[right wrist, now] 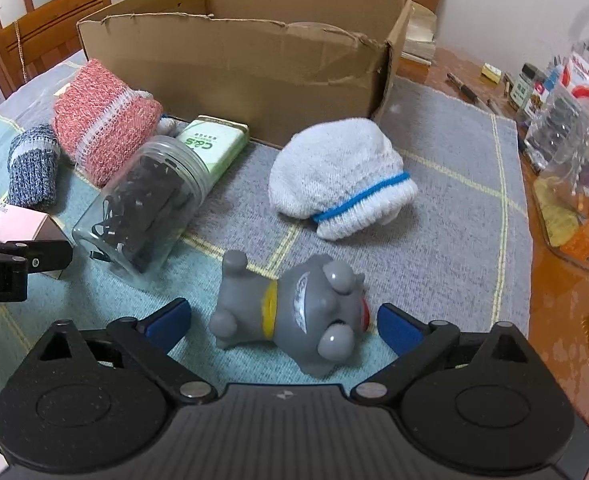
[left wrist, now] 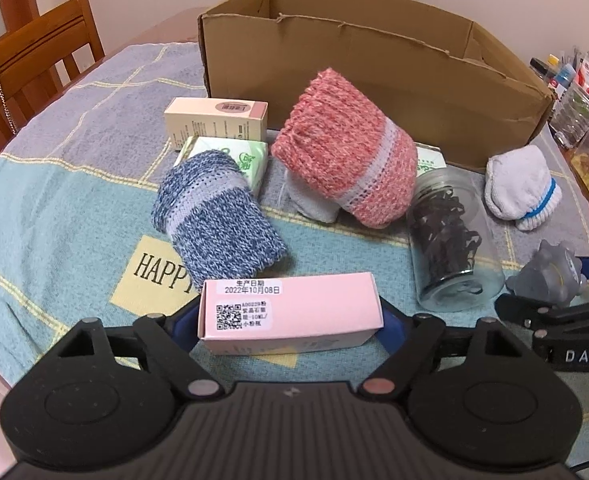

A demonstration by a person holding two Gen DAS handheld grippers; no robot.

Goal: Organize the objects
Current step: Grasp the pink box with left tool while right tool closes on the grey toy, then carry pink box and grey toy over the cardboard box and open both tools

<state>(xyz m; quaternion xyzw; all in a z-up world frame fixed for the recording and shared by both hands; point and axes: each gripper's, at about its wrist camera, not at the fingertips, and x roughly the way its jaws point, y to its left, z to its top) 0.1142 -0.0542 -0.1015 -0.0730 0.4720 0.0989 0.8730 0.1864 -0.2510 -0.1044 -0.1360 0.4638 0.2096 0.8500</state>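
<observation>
The left gripper (left wrist: 290, 320) clenches a small pink cardboard box (left wrist: 288, 312); the right gripper (right wrist: 284, 322) stands released around a grey rubber toy animal (right wrist: 294, 316) on the checked tablecloth (right wrist: 446, 240).

Wooden chairs (left wrist: 34, 56) round table, pale wall (right wrist: 494, 4) behind

We see a pink box (left wrist: 290, 312) near us, with a blue-and-grey knit sock (left wrist: 214, 216) and a red-and-white one (left wrist: 342, 148) beyond. Far off stands a brown cardboard box (left wrist: 374, 64); the grey toy (right wrist: 294, 308) wears a yellow collar, and the white sock (right wrist: 338, 176) has blue stripes.
</observation>
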